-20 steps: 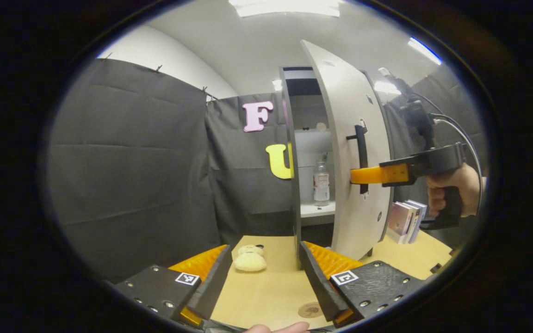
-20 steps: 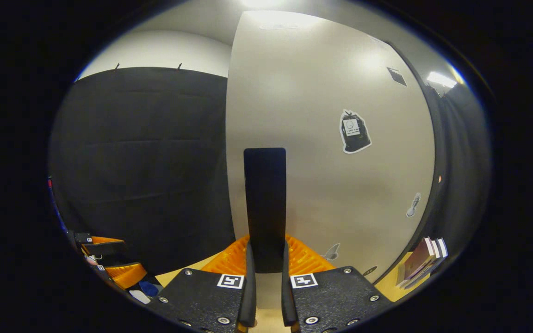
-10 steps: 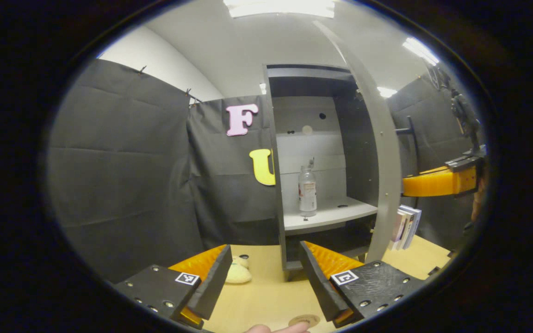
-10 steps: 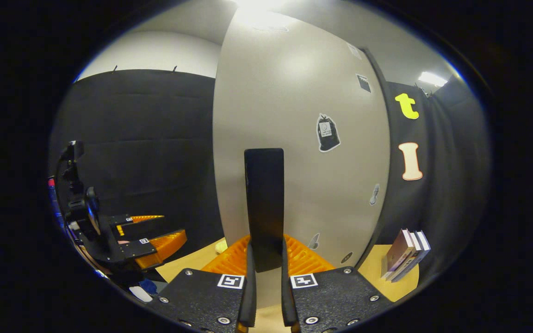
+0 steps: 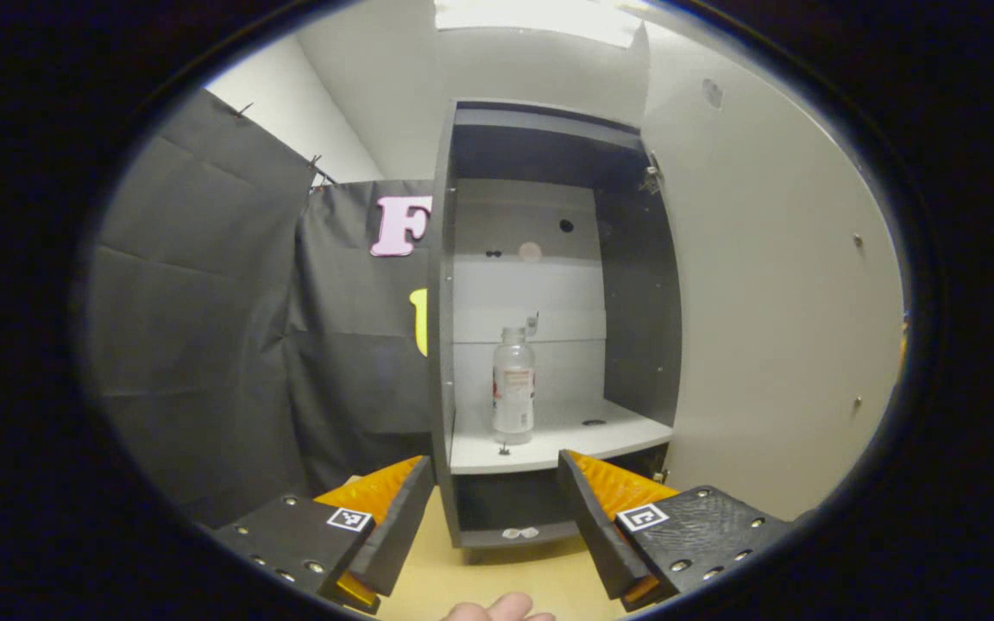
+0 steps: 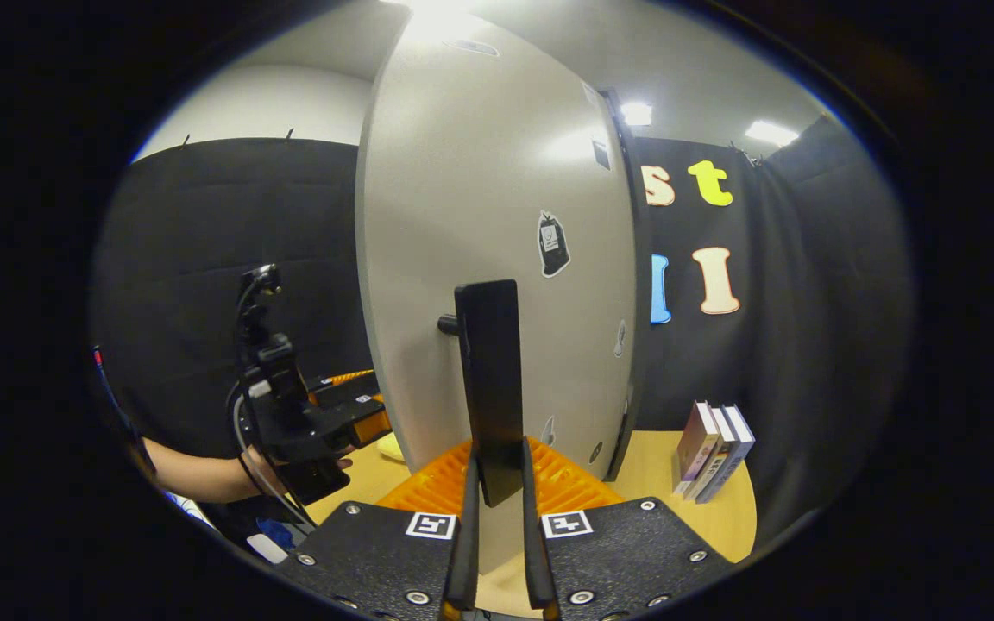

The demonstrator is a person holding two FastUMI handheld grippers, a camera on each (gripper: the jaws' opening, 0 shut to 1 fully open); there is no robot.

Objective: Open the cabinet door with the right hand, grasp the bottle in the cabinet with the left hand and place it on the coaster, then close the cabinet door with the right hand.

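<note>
In the left gripper view the cabinet (image 5: 443,345) stands wide open, and a clear plastic bottle (image 5: 513,385) with a label stands upright on its white shelf (image 5: 549,444). My left gripper (image 5: 493,509) is open, low in front of the shelf and short of the bottle. The pale door (image 5: 773,302) swings out on the right. In the right gripper view my right gripper (image 6: 497,517) is shut on the black door handle (image 6: 488,379), with the door's outer face (image 6: 480,224) behind it. The left gripper (image 6: 324,418) and the hand holding it show at the left there.
A row of books (image 6: 711,448) stands on the wooden table (image 6: 721,517) to the right of the door. A fingertip (image 5: 497,609) shows at the bottom edge of the left gripper view. Black cloth walls (image 5: 204,328) surround the booth.
The door has swung further open under my right gripper's pull. My left gripper has moved closer to the cabinet, so the bottle looms larger and nearer its centre.
</note>
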